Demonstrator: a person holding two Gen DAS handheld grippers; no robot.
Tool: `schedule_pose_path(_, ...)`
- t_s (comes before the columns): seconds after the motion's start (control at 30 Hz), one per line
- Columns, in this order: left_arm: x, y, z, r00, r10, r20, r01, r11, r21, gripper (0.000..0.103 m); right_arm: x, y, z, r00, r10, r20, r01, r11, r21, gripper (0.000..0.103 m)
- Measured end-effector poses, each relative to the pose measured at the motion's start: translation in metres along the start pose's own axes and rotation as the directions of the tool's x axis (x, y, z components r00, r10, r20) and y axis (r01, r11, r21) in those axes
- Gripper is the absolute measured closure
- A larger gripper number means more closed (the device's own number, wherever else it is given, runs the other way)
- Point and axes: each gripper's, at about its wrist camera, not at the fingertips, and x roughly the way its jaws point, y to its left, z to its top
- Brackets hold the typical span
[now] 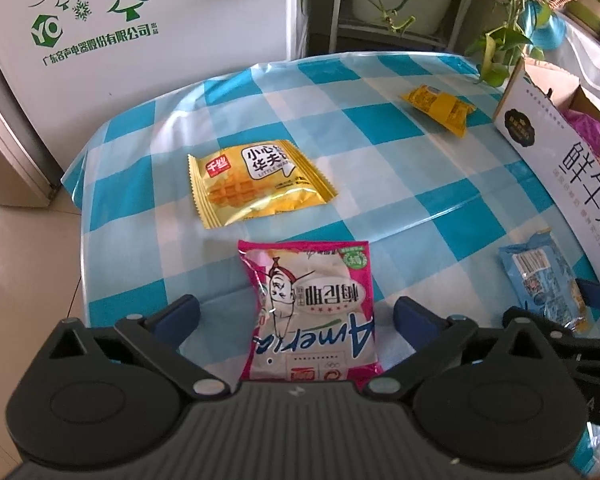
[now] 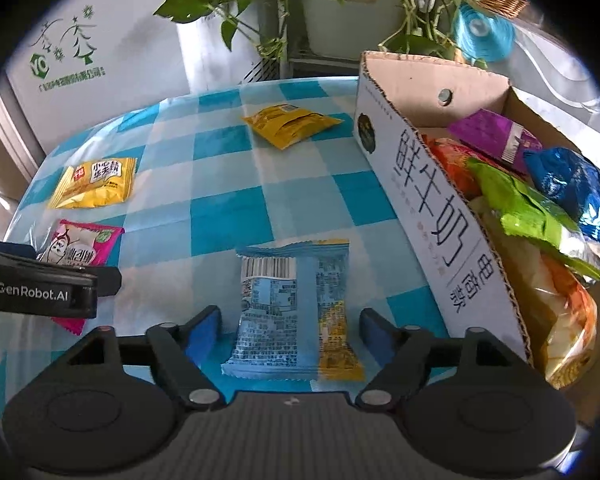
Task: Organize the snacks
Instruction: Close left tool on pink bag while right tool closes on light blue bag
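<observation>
Closing squarely across each packet's middle should keep it from slipping on the way to the cardboard box (image 2: 452, 216) at the frame's right. The left tongs (image 1: 296, 316) stand wide apart astride the pink packet (image 1: 312, 312), low centre, pads clear. The right tongs (image 2: 290, 330) gape around the blue packet (image 2: 292, 308) on the checked surface (image 2: 228, 200), gripping nothing.

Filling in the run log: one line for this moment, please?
left gripper open over pink packet | right gripper open over blue packet | box part-filled
</observation>
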Motion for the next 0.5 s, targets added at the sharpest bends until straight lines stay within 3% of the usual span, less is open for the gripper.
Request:
schedule_pose_path(0.3,-0.0006,-0.0008,-0.0018,1.000,0.014,0.006,-0.014,1.000,-0.027,0.000,0.0023,0.0011,0.0010,1.000,-0.006,-0.006,0.006,1.000,-0.018,0.015)
schedule_pose_path(0.4,-0.0008,-0.0009,-0.0019,1.000,0.014,0.008,-0.014,1.000,-0.021,0.000,0.0019,0.0006,0.0020,1.000,-0.009,-0.008,0.009,1.000,-0.017,0.018)
schedule_pose_path(0.5,-0.0011,-0.0009,-0.0025,1.000,0.014,0.012,-0.014,1.000,-0.020,0.000,0.0005,-0.0017,0.0035,1.000,-0.010,-0.006,0.010,1.000,-0.009,0.028)
